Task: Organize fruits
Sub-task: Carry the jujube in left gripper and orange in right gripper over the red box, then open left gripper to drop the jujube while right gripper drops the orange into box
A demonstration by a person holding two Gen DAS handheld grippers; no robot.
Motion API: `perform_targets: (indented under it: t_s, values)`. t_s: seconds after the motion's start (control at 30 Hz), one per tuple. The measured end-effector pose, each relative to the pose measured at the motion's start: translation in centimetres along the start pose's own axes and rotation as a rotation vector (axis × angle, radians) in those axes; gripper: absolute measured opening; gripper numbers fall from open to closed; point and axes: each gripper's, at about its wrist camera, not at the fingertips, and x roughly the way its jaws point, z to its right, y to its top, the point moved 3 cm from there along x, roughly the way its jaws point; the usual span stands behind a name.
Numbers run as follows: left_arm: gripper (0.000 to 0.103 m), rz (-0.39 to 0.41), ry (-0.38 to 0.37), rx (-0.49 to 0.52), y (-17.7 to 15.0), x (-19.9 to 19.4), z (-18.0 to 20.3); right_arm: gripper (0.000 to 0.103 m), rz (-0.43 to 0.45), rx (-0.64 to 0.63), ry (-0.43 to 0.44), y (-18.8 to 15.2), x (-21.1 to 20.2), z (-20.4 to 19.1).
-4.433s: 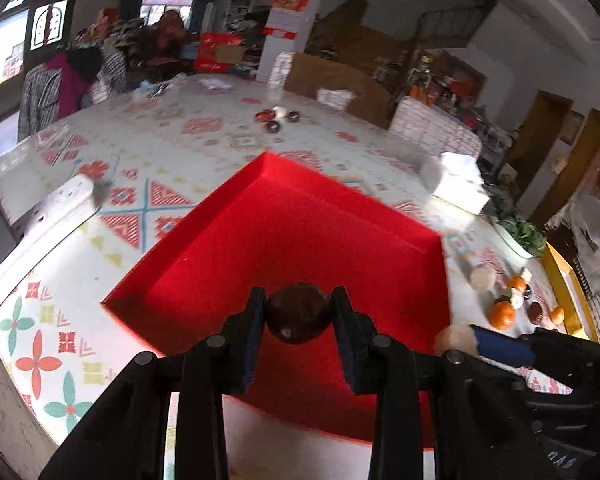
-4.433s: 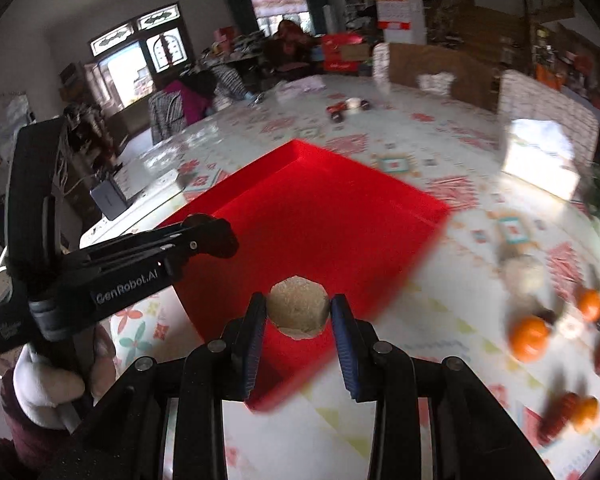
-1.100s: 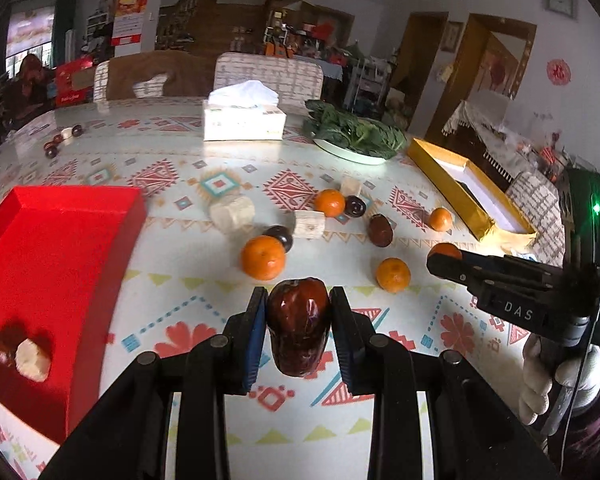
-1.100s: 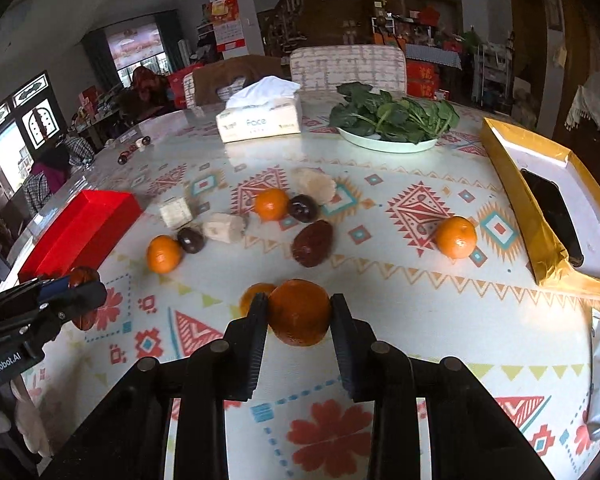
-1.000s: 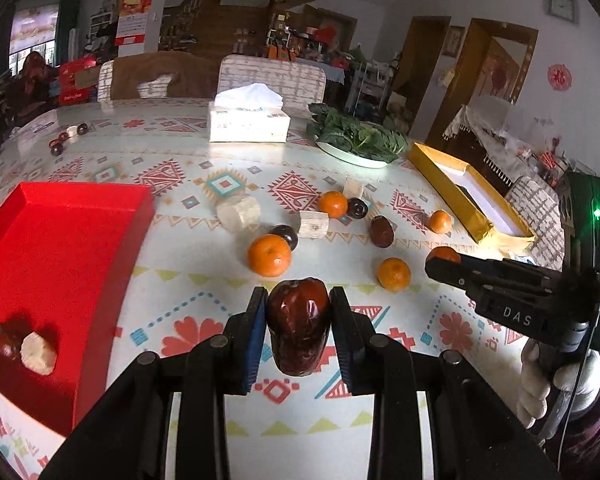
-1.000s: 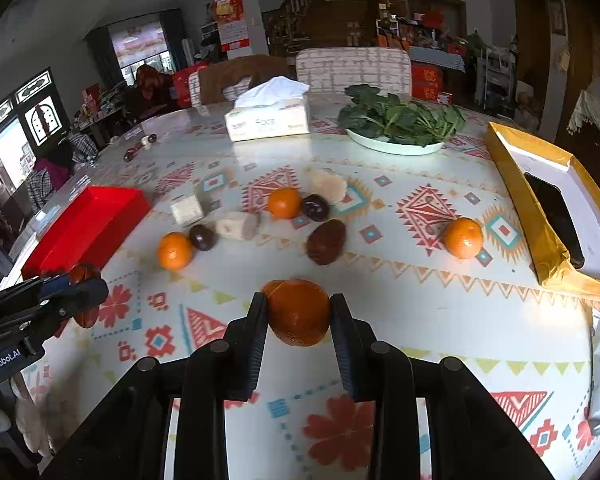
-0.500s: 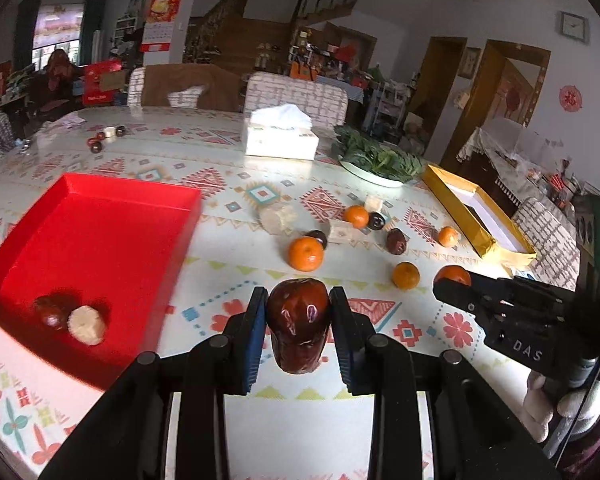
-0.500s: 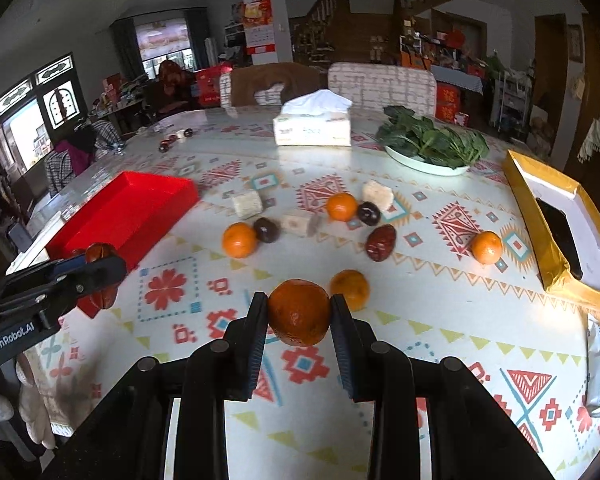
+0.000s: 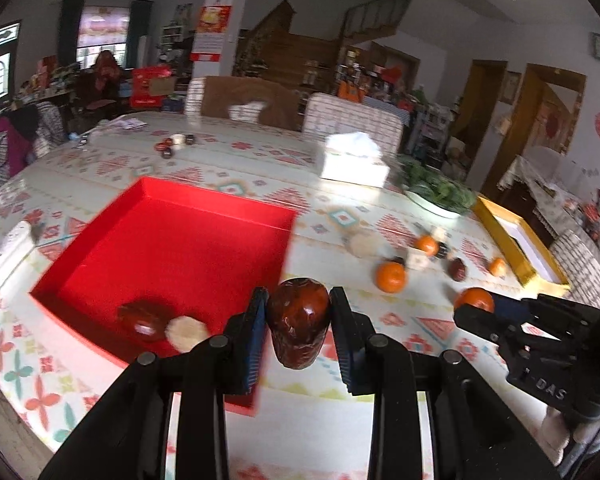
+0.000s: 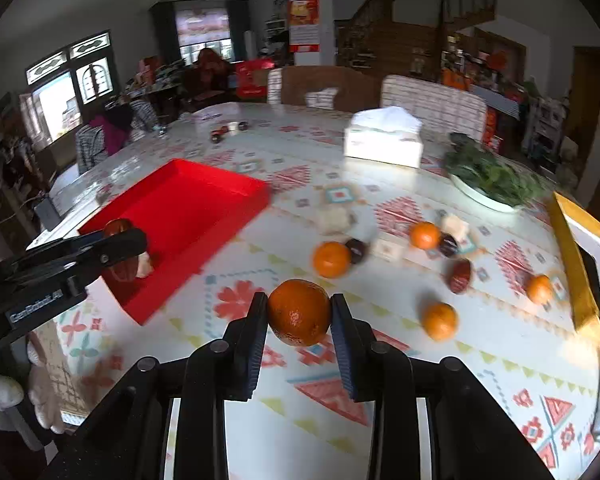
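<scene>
Two hand-held gripper bodies read "GenRobot.AI" (image 10: 36, 306) and "DAS" (image 9: 550, 390).

Plenty of bare patterned tablecloth (image 10: 260, 376) right under and ahead of both grippers. Left of them the shallow red tray (image 9: 172, 248) is mostly open floor, just a dark red date (image 9: 142, 320) and a pale chunk (image 9: 186, 332) crowding its near edge. Ahead-right, scattered loose fruit (image 10: 332, 259) blocks the way.
</scene>
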Motion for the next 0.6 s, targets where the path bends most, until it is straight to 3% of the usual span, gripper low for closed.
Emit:
perform_targets:
  t_s: [0.3,0.6]
  values:
    - [0.030,-0.001,0.119,-0.078,2.1,1.7,-8.1,0.034,-0.027,-0.070,0.085,3.2,4.2,-6.0]
    - [0.030,-0.049,0.198,-0.113,3.7,4.8,-13.5,0.034,-0.061,-0.137,0.185,6.4,9.7,-12.9]
